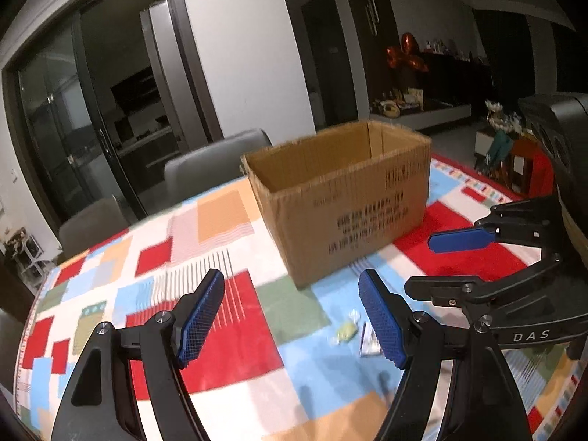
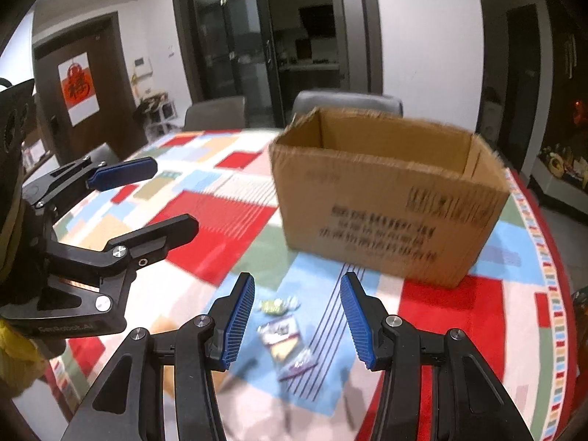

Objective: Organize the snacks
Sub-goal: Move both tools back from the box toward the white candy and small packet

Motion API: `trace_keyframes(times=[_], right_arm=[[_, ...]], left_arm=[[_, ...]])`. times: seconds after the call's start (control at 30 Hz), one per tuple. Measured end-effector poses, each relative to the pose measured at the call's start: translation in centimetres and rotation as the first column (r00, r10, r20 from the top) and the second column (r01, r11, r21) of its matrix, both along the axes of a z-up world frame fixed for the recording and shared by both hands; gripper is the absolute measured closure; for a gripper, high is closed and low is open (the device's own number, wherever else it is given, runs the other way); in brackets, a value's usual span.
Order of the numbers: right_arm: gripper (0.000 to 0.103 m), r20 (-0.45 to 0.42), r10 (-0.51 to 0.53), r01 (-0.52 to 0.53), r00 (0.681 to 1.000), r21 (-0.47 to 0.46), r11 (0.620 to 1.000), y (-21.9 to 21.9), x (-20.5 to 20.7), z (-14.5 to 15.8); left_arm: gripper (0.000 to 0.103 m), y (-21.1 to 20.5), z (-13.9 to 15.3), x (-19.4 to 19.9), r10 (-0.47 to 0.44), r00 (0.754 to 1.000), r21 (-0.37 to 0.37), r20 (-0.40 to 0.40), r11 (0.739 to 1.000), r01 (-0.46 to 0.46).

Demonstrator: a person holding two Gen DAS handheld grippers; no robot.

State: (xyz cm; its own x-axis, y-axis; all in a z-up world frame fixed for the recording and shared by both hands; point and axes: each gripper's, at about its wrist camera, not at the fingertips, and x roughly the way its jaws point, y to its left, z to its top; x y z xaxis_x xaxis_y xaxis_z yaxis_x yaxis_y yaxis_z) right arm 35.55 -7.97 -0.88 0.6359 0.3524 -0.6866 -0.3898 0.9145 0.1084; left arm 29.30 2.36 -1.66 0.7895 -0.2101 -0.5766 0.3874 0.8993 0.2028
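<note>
An open cardboard box (image 1: 341,198) stands on a round table with a colourful patchwork cloth (image 1: 220,330); it also shows in the right wrist view (image 2: 386,202). Small wrapped snacks lie on the cloth in front of the box: a pale green candy (image 2: 277,305), a white and brown packet (image 2: 281,334) and a purple wrapper (image 2: 299,362). The green candy (image 1: 345,330) and a packet (image 1: 369,343) also show in the left wrist view. My left gripper (image 1: 292,316) is open and empty above the cloth. My right gripper (image 2: 297,323) is open and empty above the snacks.
Grey chairs (image 1: 217,165) stand behind the table, chairs also in the right wrist view (image 2: 345,101). Dark glass doors (image 2: 264,44) and a brown door (image 2: 84,92) lie beyond. The table's right edge (image 2: 551,275) curves near the box.
</note>
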Motion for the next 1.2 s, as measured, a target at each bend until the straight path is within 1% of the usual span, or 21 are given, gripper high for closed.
trace_keyframes(times=[0.1, 0.3, 0.47, 0.7, 0.87, 1.0, 1.13, 1.2], right_arm=[[0.053, -0.047, 0.024, -0.025, 0.999, -0.025, 0.999, 0.6, -0.1, -1.8], [0.053, -0.145, 0.055, -0.060, 0.988, -0.025, 0.998, 1.1, 0.4, -4.6], [0.053, -0.193, 0.074, -0.079, 0.978, -0.021, 0.997, 1.6, 1.1, -6.3], [0.053, -0.220, 0.094, -0.103, 0.971, -0.027, 0.994, 2.4, 1.8, -8.5], [0.053, -0.224, 0.107, -0.117, 0.969, -0.032, 0.993, 2.7, 2.3, -9.3], [0.053, -0.225, 0.116, -0.129, 0.967, -0.042, 0.991, 3.1, 2.5, -9.9], [0.053, -0.216, 0.113, -0.125, 0.970, -0.043, 0.991, 3.1, 3.0, -10.0], [0.053, -0.217, 0.113, -0.124, 0.970, -0.040, 0.991, 3.1, 3.2, -10.2]], left_arm=[[0.028, 0.2, -1.5, 0.0, -0.013, 0.999, 0.007, -0.030, 1.000, 0.013], [0.028, -0.1, -4.4, 0.6, -0.048, 0.994, 0.034, -0.100, 0.998, 0.052], [0.030, -0.3, -6.7, 1.4, -0.080, 0.983, 0.057, -0.163, 0.994, 0.090], [0.035, -0.6, -8.7, 2.6, -0.132, 0.963, 0.049, -0.236, 0.988, 0.148], [0.039, -1.1, -10.0, 3.8, -0.168, 0.947, 0.032, -0.273, 0.982, 0.184], [0.043, -1.3, -11.0, 4.8, -0.184, 0.936, 0.019, -0.299, 0.980, 0.199], [0.045, -1.6, -11.7, 5.6, -0.184, 0.931, 0.010, -0.316, 0.980, 0.197], [0.048, -1.7, -11.8, 5.9, -0.181, 0.931, 0.002, -0.317, 0.982, 0.191]])
